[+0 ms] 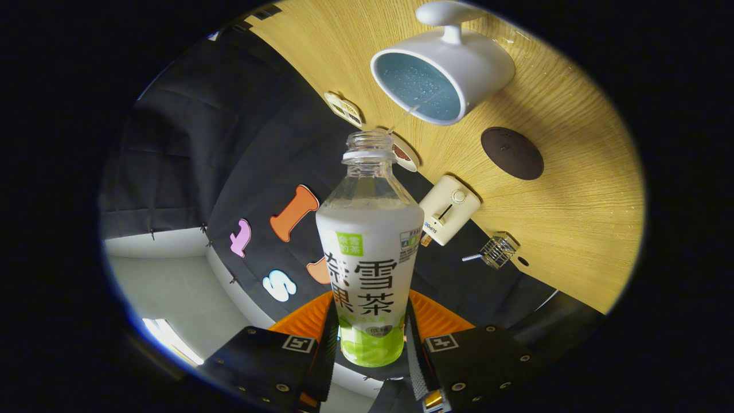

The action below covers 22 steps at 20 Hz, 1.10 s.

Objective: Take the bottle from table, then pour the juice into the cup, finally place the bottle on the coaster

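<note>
Bottle (370,246) is seen clamped between the two fingers (321,338) of the gripper (370,344), both of which are pressed against its lower sides over the label. Its cap is off and the open neck is pointed away from the fingers toward the cup (441,74). A thin stream of liquid is seen running from the mouth of the bottle to the rim of the cup. The cup, white outside and blue inside, is stood on the wooden table (573,218) beyond the bottle's neck, with liquid and bubbles visible in it and its handle turned away from the gripper. The whole scene is tilted in the gripper view, so the tabletop is shown slanting.

A dark round coaster (512,153) is laid flat on the table beside the cup, apart from it and bare. Along the table's back edge, against the booth's cloth wall, a cream toaster (449,209) is placed, and a small wire basket (498,251) is set near the same edge further along. Two small flat items are also set on that edge near the bottle's neck; what they are cannot be told.
</note>
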Each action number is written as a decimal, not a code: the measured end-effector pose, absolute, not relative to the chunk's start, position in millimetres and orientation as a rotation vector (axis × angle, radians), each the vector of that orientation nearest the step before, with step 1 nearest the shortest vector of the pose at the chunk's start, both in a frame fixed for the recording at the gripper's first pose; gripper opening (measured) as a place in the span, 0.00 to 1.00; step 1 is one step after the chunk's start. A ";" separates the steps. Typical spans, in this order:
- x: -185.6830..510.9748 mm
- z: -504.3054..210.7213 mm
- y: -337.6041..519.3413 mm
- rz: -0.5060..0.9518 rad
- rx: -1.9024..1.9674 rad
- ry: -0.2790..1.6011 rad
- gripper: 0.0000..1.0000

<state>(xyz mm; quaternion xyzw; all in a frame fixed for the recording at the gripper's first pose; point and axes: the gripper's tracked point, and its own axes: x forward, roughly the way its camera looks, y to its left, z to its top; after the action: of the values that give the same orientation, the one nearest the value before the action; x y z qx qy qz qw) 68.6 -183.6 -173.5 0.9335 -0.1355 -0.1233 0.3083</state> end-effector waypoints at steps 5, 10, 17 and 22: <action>61.7 -206.6 -168.6 -0.403 2.348 -0.216 0.55; 54.9 -240.3 -147.1 -0.429 2.156 -0.032 0.55; 59.0 -275.6 -127.0 -0.352 1.569 0.254 0.55; 69.9 -253.7 -151.8 -0.318 1.144 0.281 0.55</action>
<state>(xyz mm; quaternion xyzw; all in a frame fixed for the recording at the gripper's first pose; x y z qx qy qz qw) 69.9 -151.8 -253.7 0.5370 0.1322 -0.1495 0.8196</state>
